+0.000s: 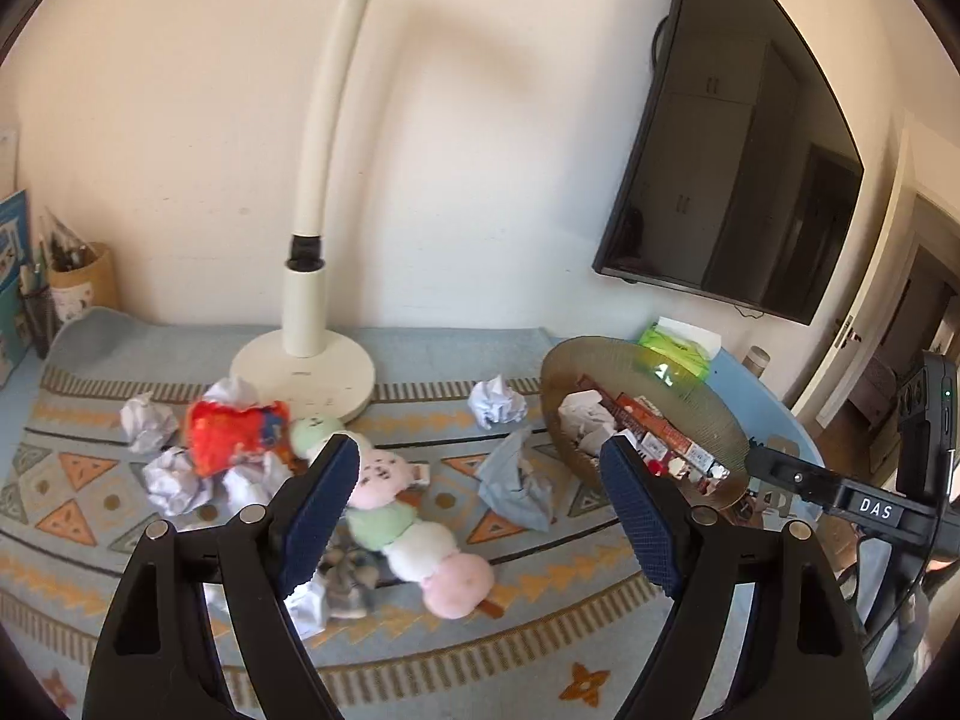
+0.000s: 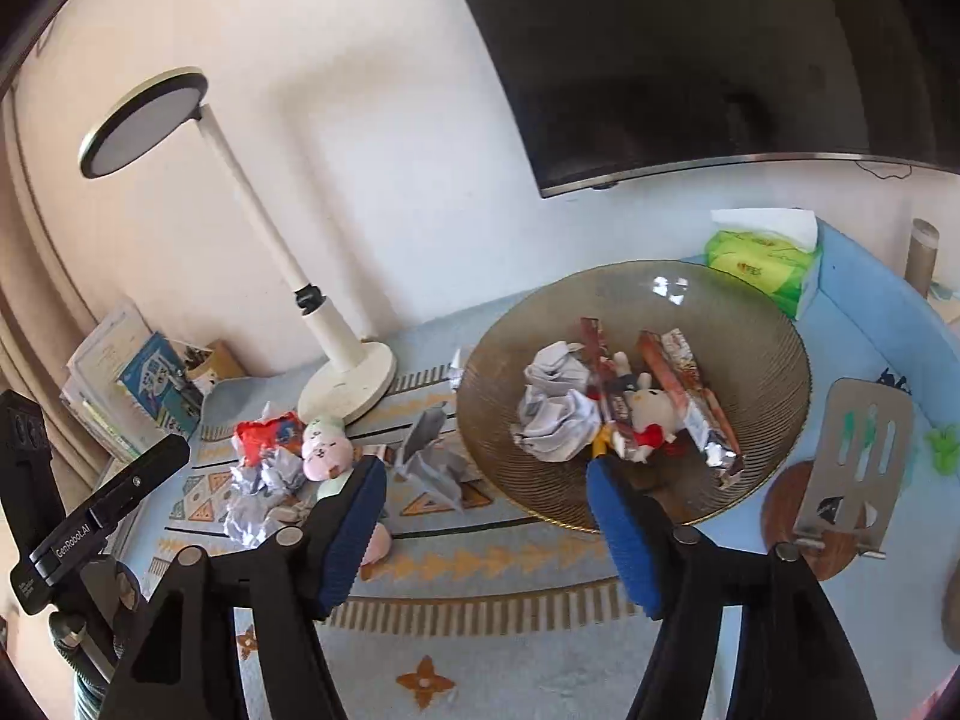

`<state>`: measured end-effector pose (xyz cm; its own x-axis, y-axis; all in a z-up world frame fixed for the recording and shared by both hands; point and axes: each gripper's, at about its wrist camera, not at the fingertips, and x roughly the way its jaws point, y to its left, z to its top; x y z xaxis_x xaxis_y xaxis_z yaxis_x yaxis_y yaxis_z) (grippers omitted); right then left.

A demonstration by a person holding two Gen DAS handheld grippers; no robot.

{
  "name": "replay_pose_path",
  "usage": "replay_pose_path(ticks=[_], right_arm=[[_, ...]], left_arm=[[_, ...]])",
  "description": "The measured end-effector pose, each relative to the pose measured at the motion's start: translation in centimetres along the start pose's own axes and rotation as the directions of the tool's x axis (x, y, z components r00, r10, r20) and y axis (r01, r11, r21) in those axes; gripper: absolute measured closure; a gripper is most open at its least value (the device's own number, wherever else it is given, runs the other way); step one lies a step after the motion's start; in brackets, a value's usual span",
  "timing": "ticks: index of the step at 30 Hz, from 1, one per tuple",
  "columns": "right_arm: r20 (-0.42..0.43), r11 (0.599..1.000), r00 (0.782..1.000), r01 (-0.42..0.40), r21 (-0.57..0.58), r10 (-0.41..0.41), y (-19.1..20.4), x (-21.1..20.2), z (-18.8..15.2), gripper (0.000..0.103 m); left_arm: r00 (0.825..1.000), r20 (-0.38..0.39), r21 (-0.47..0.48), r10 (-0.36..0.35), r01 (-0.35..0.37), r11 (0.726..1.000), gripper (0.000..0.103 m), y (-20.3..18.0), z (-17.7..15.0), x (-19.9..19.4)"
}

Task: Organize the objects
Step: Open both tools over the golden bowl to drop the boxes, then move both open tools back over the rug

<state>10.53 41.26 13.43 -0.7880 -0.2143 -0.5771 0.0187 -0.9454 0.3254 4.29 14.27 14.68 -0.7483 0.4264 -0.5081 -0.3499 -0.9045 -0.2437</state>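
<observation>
Both grippers, left gripper (image 1: pixel 480 468) and right gripper (image 2: pixel 486 486), we're holding spread wide and empty above the patterned mat (image 1: pixel 540 648); the glass bowl (image 2: pixel 750 324) is holding crumpled paper (image 2: pixel 552 414), wrappers (image 2: pixel 690 396) and a bunny toy (image 2: pixel 651 414).

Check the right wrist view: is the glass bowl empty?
No, the bowl holds crumpled paper, wrappers and a small plush toy.

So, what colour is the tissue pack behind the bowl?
Bright green tissue pack, white tissue on top; clearest in the right wrist view.
</observation>
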Motion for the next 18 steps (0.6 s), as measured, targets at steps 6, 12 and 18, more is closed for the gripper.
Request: replay_pose_path(ticks=[6,12,18], right_arm=[[-0.099,0.999,0.994,-0.052,0.000,0.052,4.0,5.2,-4.4,0.015],[-0.165,0.999,0.986,0.022,-0.043,-0.029,5.9,10.8,-8.0,0.015],[-0.178,0.990,0.976,0.108,-0.091,-0.123,6.5,12.7,-9.1,0.015]], left_arm=[[0.967,0.032,-0.071,0.251,-0.248,0.966,0.001,9.5,-4.2,-6.1],[0.898,-0.102,-0.129,0.429,-0.439,0.889,0.001,17.6,-9.1,-4.3],[0.905,-0.127,-0.169,0.405,-0.423,0.891,0.001,19.7,-10.8,-3.4]])
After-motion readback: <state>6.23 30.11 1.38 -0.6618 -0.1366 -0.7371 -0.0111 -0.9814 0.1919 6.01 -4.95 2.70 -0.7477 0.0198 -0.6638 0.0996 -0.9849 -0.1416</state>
